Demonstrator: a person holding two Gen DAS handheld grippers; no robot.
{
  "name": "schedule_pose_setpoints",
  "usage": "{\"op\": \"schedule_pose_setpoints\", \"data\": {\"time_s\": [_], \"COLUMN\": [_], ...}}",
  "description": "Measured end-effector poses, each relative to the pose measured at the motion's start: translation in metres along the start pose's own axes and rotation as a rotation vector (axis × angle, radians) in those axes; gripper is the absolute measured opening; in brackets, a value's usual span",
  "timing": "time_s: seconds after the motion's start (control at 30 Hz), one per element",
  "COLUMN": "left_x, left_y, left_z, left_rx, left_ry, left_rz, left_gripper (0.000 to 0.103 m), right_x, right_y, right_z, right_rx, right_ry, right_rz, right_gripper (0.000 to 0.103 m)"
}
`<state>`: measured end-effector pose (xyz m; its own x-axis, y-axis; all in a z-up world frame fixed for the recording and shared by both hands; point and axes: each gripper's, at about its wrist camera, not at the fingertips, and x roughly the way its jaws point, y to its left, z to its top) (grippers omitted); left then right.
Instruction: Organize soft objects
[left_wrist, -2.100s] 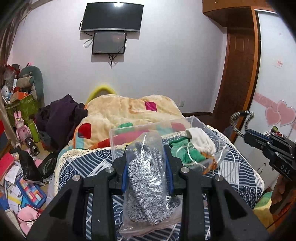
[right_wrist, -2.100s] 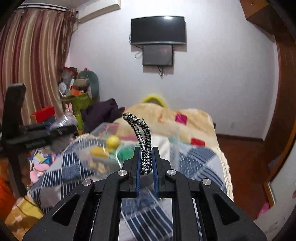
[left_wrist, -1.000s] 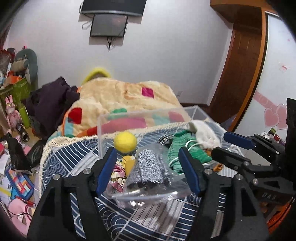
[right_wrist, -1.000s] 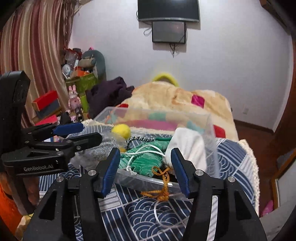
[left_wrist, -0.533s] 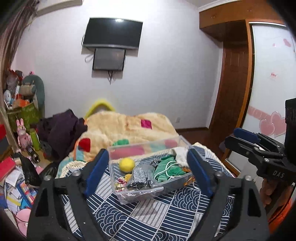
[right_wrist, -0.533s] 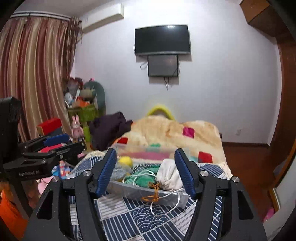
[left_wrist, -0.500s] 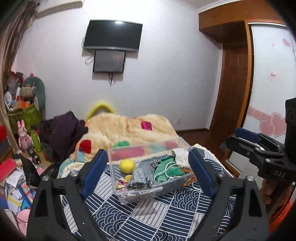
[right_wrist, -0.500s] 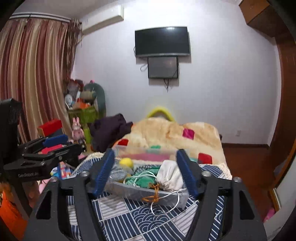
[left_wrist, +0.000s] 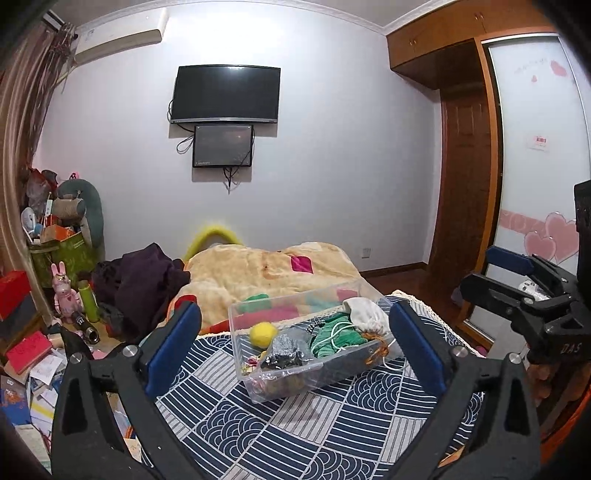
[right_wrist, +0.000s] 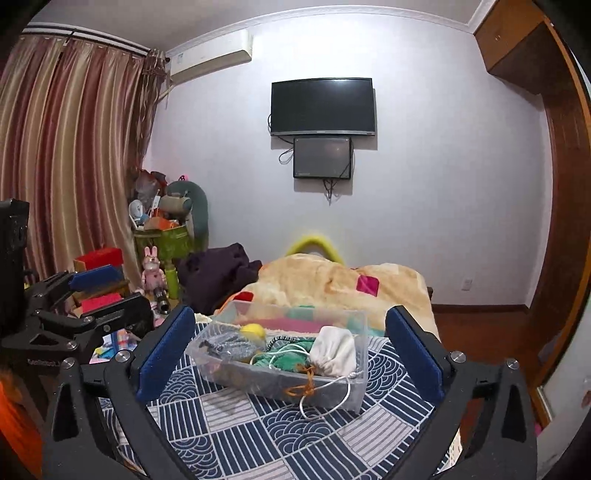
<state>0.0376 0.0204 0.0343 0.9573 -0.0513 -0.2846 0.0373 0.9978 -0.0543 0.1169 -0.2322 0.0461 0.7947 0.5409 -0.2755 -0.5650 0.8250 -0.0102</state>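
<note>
A clear plastic bin (left_wrist: 280, 387) sits on the blue patterned bedspread (left_wrist: 295, 435); it also shows in the right wrist view (right_wrist: 258, 384). Inside it lie a yellow ball (left_wrist: 263, 334), a bagged grey speckled knit (left_wrist: 286, 349), a green cloth (left_wrist: 334, 336) and a white drawstring pouch (left_wrist: 365, 320), with cords hanging over the rim (right_wrist: 325, 402). My left gripper (left_wrist: 295, 350) is open and empty, held back from the bin. My right gripper (right_wrist: 290, 350) is open and empty, also back from the bin.
A beige blanket (left_wrist: 258, 269) and dark clothes (left_wrist: 140, 284) lie behind the bin. Clutter and a pink rabbit toy (left_wrist: 62, 291) fill the floor at left. A TV (left_wrist: 225, 94) hangs on the far wall. A wooden door (left_wrist: 465, 184) stands at right.
Both grippers let go of the bagged knit and the speckled cord, which now lie in the bin. Both have opened wide and pulled back and up from the bin.
</note>
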Motion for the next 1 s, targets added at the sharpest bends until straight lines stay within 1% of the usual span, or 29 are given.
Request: {"op": "schedule_pose_setpoints", "data": {"time_s": [0.2,0.7,1.0], "left_x": [0.001,0.006,0.004], "left_y": [0.001,-0.005,-0.003], "left_z": [-0.002,-0.008,-0.007], "left_rx": [-0.007,0.023,0.015], "left_ry": [0.002,0.008,0.006], "left_rz": [-0.005,0.003,-0.009], "left_gripper": [0.103,0.103,0.103], "right_x": [-0.002,0.000,0.000], "right_y": [-0.001,-0.002,-0.001], "right_z": [-0.009,-0.009,-0.011], "right_rx": [0.004,0.007,0.008], "right_ry": [0.009,0.016,0.022], "right_rz": [0.003,0.007,0.008], "right_gripper": [0.103,0.103,0.103]}}
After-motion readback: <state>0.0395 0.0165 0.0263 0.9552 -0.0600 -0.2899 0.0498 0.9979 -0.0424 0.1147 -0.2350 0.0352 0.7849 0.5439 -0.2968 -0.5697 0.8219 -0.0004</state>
